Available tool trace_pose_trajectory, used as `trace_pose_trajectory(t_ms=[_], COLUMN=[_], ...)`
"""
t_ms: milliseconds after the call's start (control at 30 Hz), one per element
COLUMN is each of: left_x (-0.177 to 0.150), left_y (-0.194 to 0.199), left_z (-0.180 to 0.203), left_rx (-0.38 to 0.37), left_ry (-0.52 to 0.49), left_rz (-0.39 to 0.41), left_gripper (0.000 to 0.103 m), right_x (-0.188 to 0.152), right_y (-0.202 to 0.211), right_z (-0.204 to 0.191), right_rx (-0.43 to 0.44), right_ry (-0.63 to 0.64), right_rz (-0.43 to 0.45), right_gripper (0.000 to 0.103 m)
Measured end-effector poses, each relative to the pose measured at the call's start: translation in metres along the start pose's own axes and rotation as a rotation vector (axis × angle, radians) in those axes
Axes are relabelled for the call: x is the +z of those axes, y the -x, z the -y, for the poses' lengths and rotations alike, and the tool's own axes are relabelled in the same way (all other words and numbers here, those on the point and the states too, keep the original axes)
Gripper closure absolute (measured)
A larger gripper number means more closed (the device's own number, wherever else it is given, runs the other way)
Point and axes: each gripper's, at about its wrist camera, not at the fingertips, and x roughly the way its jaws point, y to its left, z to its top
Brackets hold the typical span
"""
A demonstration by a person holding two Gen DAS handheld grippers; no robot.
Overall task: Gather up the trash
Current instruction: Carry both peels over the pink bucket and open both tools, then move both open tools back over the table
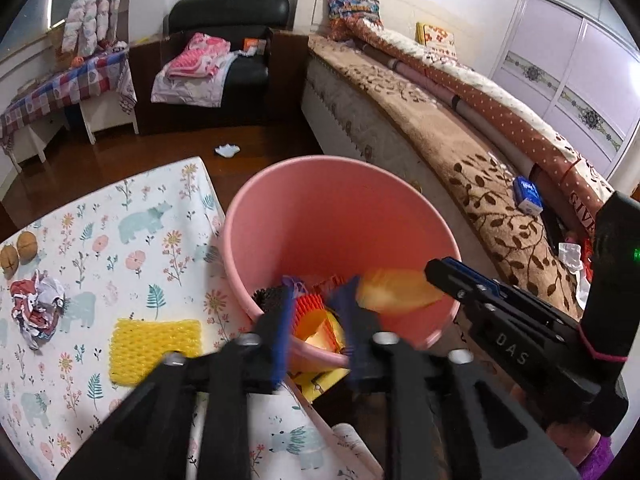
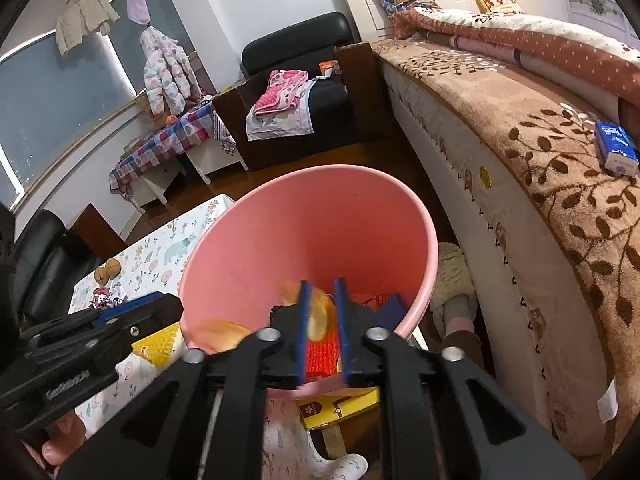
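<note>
A pink bucket (image 1: 340, 216) stands beside the floral-cloth table (image 1: 120, 248), with red and orange netting and other trash in its bottom. My left gripper (image 1: 316, 312) is open over the near rim, empty. My right gripper (image 2: 322, 320) holds a blurred orange-yellow peel (image 2: 318, 320) between its blue pads above the bucket's inside; the same peel shows at its tip in the left wrist view (image 1: 394, 290). On the table lie a yellow foam net (image 1: 154, 344), a crumpled wrapper (image 1: 36, 308) and two walnuts (image 1: 18, 250).
A bed (image 1: 460, 140) with a brown leaf blanket runs along the right, with a blue tissue pack (image 1: 528, 194) on it. A black armchair (image 1: 224, 64) with clothes stands at the back. White crumpled paper (image 1: 227, 150) lies on the wooden floor. A yellow box (image 2: 340, 404) lies under the bucket.
</note>
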Motion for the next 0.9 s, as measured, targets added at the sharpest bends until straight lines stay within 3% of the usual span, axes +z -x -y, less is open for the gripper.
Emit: trace_pose_trajectory(t_ms=[267,433,900], left_x=[-0.009,-0.019,-0.065], left_y=[0.02,0.034,0.077], left_z=[-0.011,-0.022,-0.076], left_rx=[-0.017,0.0,0.125], left_ry=[0.055,0.067,0.114], left_rz=[0.035,0.049,0.088], left_gripper=[0.066,0.058,0.057], right_x=[-0.005,-0.015,-0.058], right_y=[0.023,0.037,0.047], right_z=[-0.008,-0.02,-0.08], right_rx=[-0.007,0.02,0.053], right_ry=[0.019,-0.017,-0.047], right_rz=[0.049,0.068,0.022], right_gripper=[0.075,0.075,0.075])
